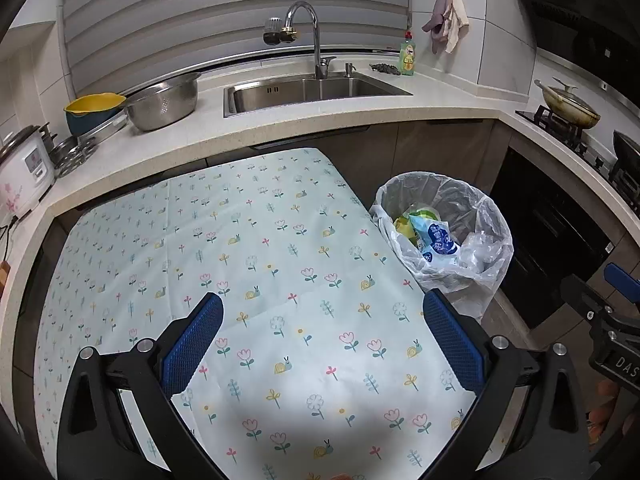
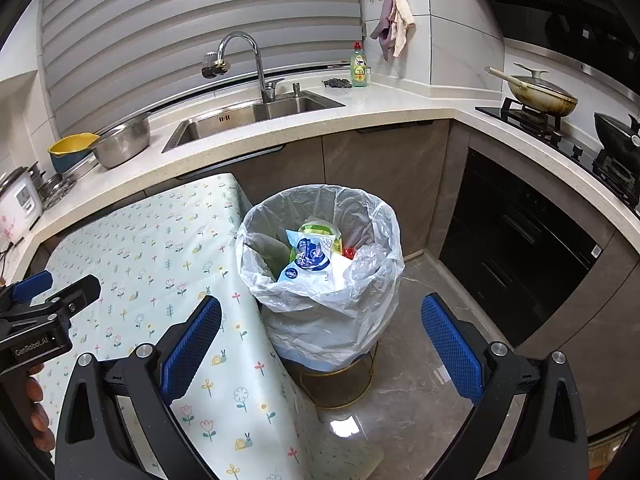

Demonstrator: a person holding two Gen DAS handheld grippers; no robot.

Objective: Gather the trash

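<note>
Where the floral tablecloth ends at the table's right edge, the trash bin stands on the grey marbled floor, just beside the hanging cloth and lined with a clear plastic bag. Inside lie crumpled wrappers, among them a blue-and-white packet and something yellow-green behind it; a scrap of red shows at the right in the right wrist view.

Behind the bin run brown cabinet doors under a pale speckled countertop, which wraps around the corner. On it sit a steel sink with a curved faucet, a green dish-soap bottle, a steel colander, a yellow-and-blue bowl and a white rice cooker. Cloths hang on the tiled wall, striped blinds cover the window, and a lidded pan rests on the hob to the right, above a dark oven front.

The left gripper hovers over the tablecloth, its blue pads spread wide and holding nothing, the bin off to its right. The right gripper is likewise spread wide and bare, with the bin straight ahead between its fingers.
</note>
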